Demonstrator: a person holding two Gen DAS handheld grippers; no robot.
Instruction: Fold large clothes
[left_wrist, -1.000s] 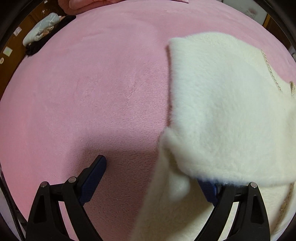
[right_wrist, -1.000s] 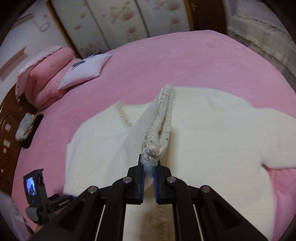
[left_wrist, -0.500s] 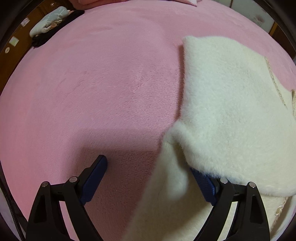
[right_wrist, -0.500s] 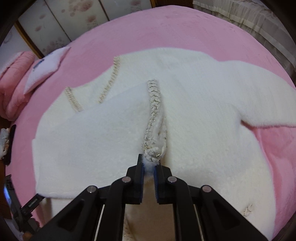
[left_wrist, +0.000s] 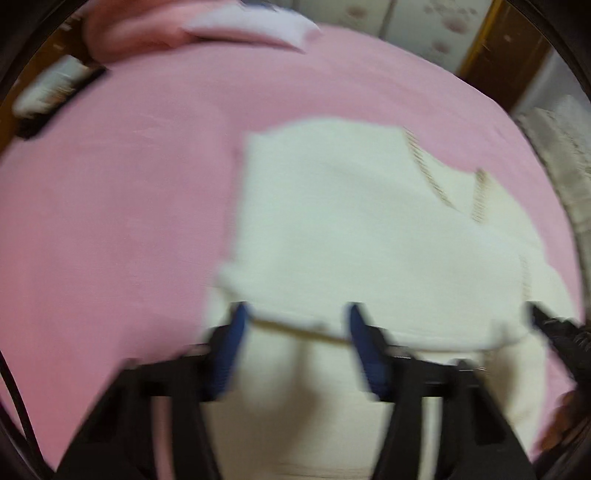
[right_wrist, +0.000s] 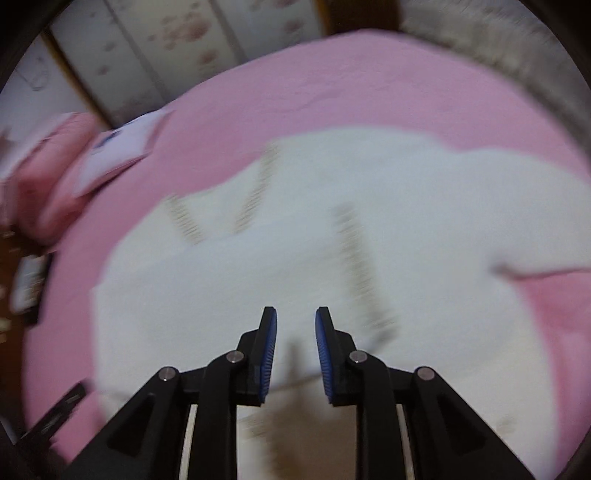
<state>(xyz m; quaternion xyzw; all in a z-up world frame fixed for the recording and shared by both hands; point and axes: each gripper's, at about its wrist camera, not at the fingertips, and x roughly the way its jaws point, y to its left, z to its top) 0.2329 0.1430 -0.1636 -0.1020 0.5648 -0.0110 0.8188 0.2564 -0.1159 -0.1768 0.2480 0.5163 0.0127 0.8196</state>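
A cream fluffy jacket (left_wrist: 351, 221) lies spread on the pink bedspread (left_wrist: 110, 221), one side folded over the rest. My left gripper (left_wrist: 297, 310) hovers above the folded near edge, blurred by motion. Its jaws are closing, and the blue pads stand apart with no cloth pinched between them. In the right wrist view the jacket (right_wrist: 295, 240) fills the middle, its braided trim (right_wrist: 358, 269) lying flat on it. My right gripper (right_wrist: 296, 312) hangs over the jacket just left of that trim. Its jaws are opening, with nothing between them.
A pale pillow (left_wrist: 251, 29) and a pink folded quilt (left_wrist: 140, 33) sit at the bed's far end. A dark item with light cloth (left_wrist: 55, 96) lies at the left edge. Flowered wardrobe doors (right_wrist: 184, 44) stand behind. A black gripper part (left_wrist: 554, 332) shows at the right.
My right gripper has let go of the braided trim, which now lies flat on the jacket. My left gripper has risen from the bed and its jaws have narrowed.
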